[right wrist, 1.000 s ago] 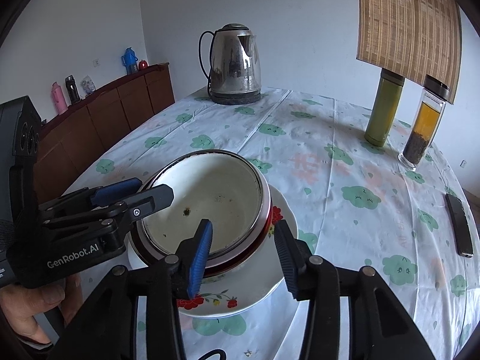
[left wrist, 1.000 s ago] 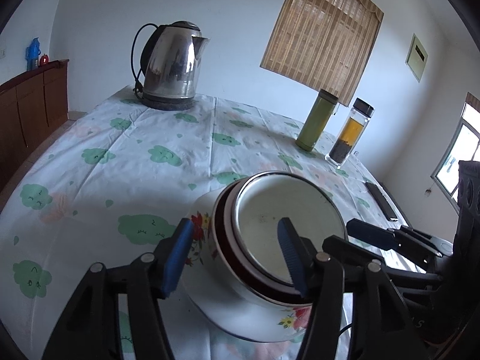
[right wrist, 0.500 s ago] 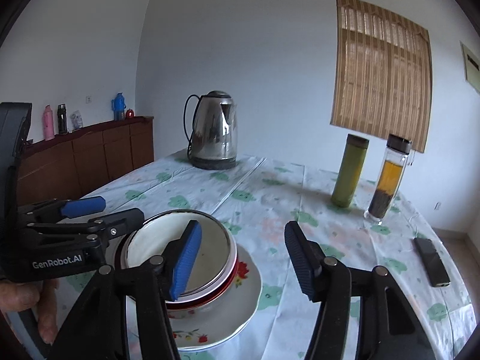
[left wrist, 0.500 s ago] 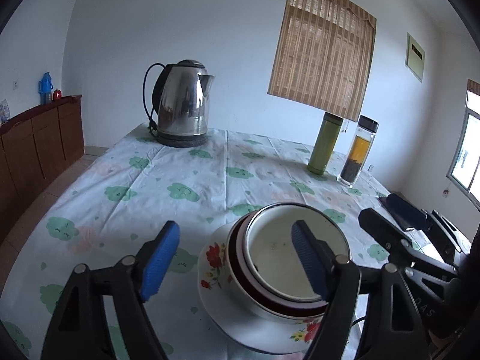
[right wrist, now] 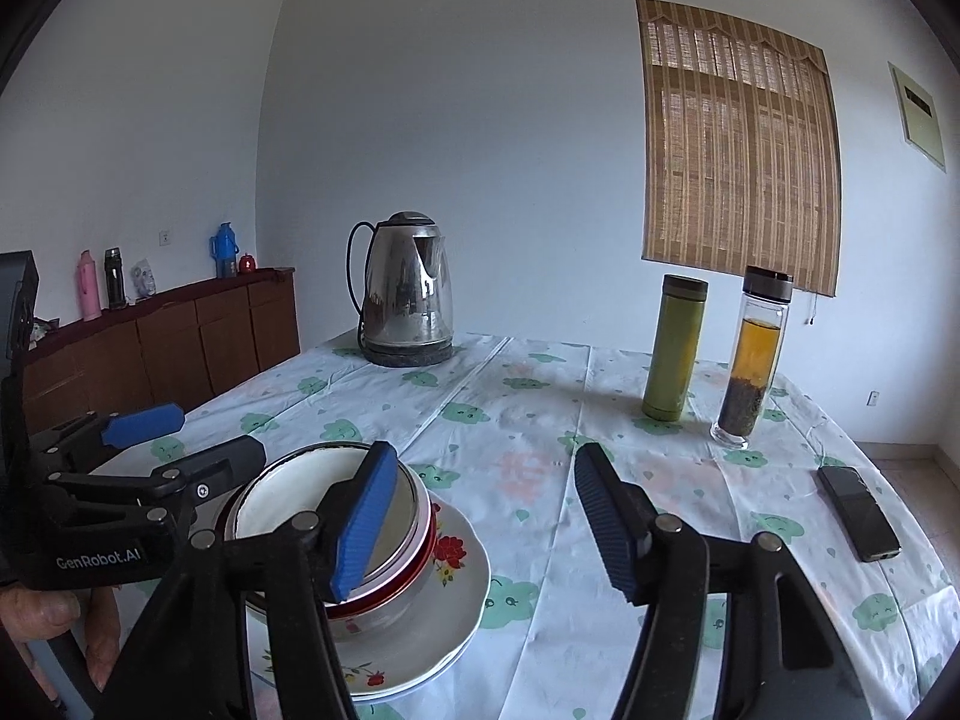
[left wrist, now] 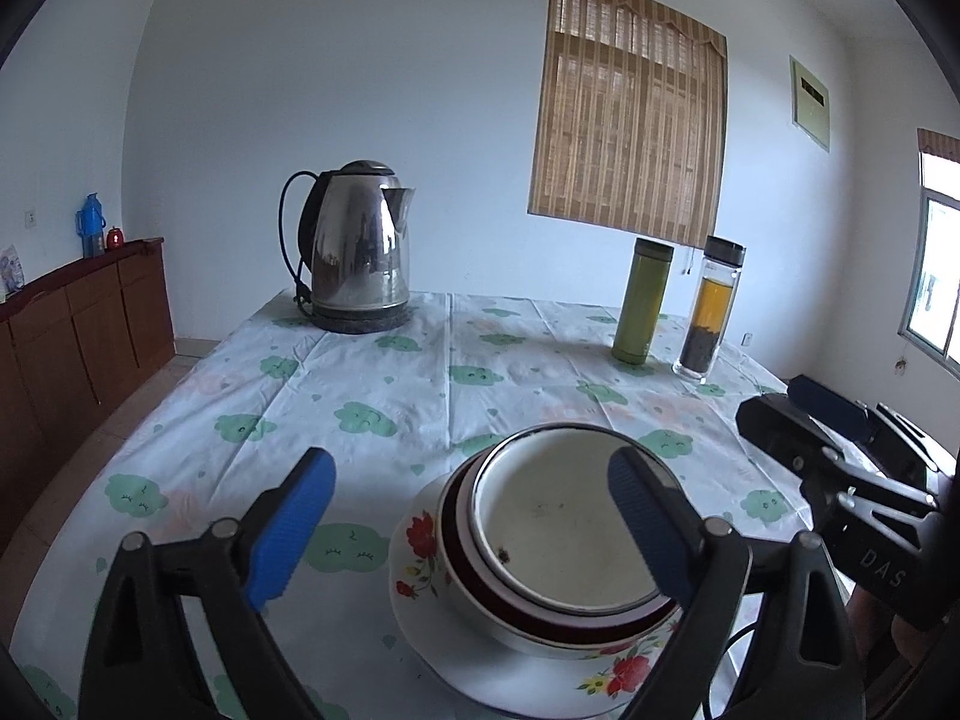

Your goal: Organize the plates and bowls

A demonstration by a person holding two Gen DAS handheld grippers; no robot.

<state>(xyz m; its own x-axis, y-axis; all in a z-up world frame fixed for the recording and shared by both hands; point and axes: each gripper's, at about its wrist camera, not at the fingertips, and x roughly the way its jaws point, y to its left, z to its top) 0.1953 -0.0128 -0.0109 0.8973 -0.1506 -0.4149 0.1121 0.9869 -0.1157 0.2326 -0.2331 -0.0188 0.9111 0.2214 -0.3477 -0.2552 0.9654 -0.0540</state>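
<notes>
Nested round bowls [left wrist: 564,534], the inner one white enamel with a dark rim, sit on a glossy floral plate [left wrist: 420,546] on the cloth-covered tabletop [left wrist: 372,384]. Left hand-held gripper [left wrist: 474,525] and right hand-held gripper [right wrist: 486,525] both gape wide, empty. Only the right view shows a flat black phone [right wrist: 859,513].

Black plastic linkages, ribbed blue pads [left wrist: 290,529], silver rivets, white "GenRobot.AI" lettering
</notes>
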